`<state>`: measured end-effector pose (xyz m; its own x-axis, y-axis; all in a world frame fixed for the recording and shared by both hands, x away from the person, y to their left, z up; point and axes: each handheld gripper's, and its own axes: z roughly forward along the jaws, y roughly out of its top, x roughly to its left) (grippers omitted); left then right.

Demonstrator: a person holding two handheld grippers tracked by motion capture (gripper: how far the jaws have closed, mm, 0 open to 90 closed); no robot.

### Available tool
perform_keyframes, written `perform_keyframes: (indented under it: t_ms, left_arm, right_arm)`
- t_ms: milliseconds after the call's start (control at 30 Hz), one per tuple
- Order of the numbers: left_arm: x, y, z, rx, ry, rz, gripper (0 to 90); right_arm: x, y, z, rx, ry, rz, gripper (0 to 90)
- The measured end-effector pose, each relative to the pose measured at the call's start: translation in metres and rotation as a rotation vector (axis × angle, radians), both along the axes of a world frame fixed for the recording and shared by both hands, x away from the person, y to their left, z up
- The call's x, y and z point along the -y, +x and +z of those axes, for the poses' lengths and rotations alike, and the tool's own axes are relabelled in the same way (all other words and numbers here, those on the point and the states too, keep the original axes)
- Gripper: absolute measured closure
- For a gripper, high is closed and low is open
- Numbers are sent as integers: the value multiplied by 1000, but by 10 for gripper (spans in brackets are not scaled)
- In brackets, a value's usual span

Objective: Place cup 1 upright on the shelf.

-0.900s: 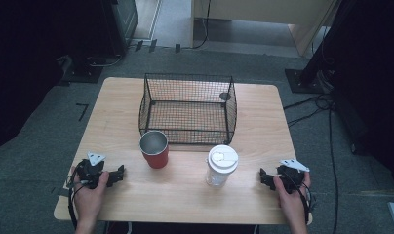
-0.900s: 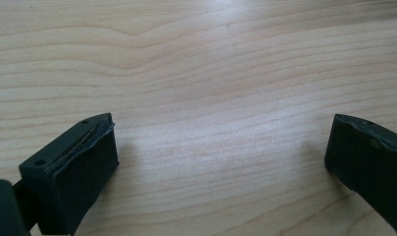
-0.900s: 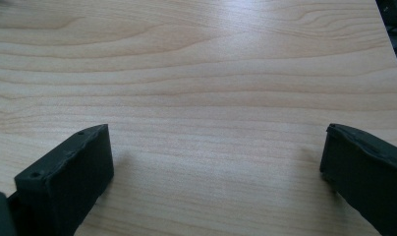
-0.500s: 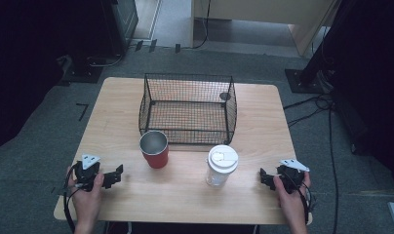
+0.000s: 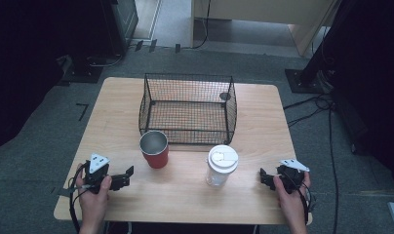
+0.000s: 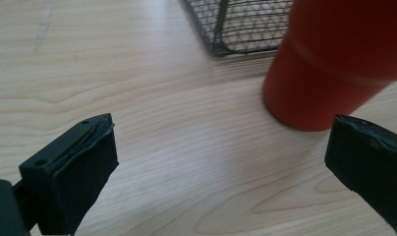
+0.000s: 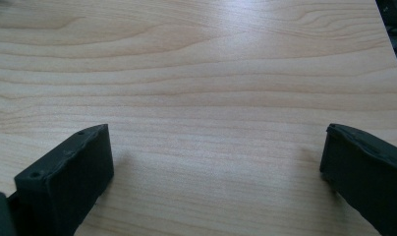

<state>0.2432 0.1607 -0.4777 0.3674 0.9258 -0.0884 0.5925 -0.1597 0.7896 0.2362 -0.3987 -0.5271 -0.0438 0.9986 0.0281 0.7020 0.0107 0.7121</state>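
waiting near the table's front corners, left gripper [image 5: 123, 178] and right gripper [image 5: 266, 177] both spread, empty | red cup [image 5: 154, 149], lidded cup [image 5: 222, 165] by basket [image 5: 187, 108] front, untouched | nothing done yet

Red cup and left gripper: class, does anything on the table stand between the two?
Nothing visible does. The left gripper, jaws open, sits left of the red cup with only bare table between them. The wire basket stands behind the cup, and the white lidded cup is to its right.
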Motion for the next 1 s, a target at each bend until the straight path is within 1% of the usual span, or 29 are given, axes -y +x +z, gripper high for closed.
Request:
perform_keyframes:
  t_ms: [100,133,167,200,300,333,467,667,767,867,900,933,1000]
  left_arm:
    - [9,0,5,8,-3,-27,0]
    - [9,0,5,8,-3,-27,0]
    - [11,0,6,7,-4,-38,0]
    - [13,-1,7,10,-10,-42,0]
    - [23,-2,11,10,-24,-77,0]
    - [23,-2,11,10,-24,-77,0]
    - [32,-1,14,12,-45,-104,0]
    - [49,4,19,17,-47,-138,0]
    - [53,7,21,15,-45,-128,0]
    - [57,10,23,16,-61,-128,0]
    - [59,12,23,16,-68,-127,0]
    - [60,14,25,24,-102,-126,0]
    - [62,15,25,25,-101,-129,0]
  right_arm:
    - [0,0,0,0,0,0,0]
    - [0,0,0,0,0,0,0]
    - [0,0,0,0,0,0,0]
    - [0,0,0,0,0,0,0]
    - [0,0,0,0,0,0,0]
    - [0,0,0,0,0,0,0]
    - [0,0,0,0,0,0,0]
    - [0,0,0,0,-1,0,0]
    - [0,0,0,0,0,0,0]
    - [0,0,0,0,0,0,0]
    - [0,0,0,0,0,0,0]
    - [0,0,0,0,0,0,0]
    - [0,0,0,0,0,0,0]
